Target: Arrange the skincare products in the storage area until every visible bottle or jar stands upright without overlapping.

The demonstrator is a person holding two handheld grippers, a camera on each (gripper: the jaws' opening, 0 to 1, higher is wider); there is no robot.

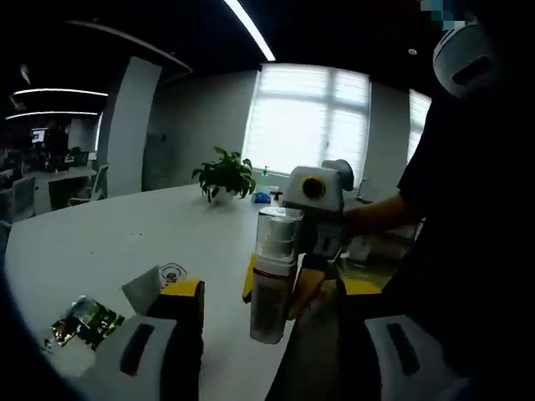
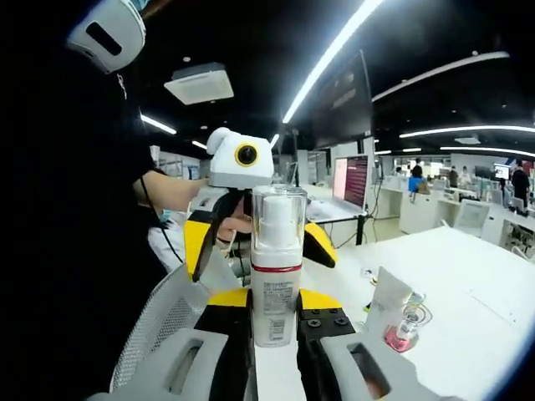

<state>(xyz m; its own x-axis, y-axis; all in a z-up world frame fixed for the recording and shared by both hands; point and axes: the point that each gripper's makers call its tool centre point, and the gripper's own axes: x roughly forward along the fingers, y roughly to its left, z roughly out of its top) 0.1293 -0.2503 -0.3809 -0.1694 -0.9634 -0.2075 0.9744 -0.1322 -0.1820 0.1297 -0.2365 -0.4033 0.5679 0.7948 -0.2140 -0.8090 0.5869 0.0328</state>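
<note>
Right tongs (image 2: 274, 316): jaws closed against both sides of a clear pump bottle (image 2: 275, 266), holding it upright above the white surface (image 2: 468, 284). Bottle has a transparent cap, a red band below the cap, and a printed label on its lower body.

In the left gripper view the same bottle (image 1: 272, 276) appears ahead, clamped in the right tongs (image 1: 280, 288) over the surface edge.

Left tongs (image 1: 276, 334): jaws spread wide, nothing between them, apart from the bottle.

On the surface (image 1: 100, 242): a green foil sachet (image 1: 84, 322) near the left jaw, a small white card (image 1: 150, 284) just beyond it, a potted plant (image 1: 224, 177) farther off. In the right gripper view, a small glass bottle with pink liquid (image 2: 405, 327) stands beside a white card (image 2: 384, 305).
</note>
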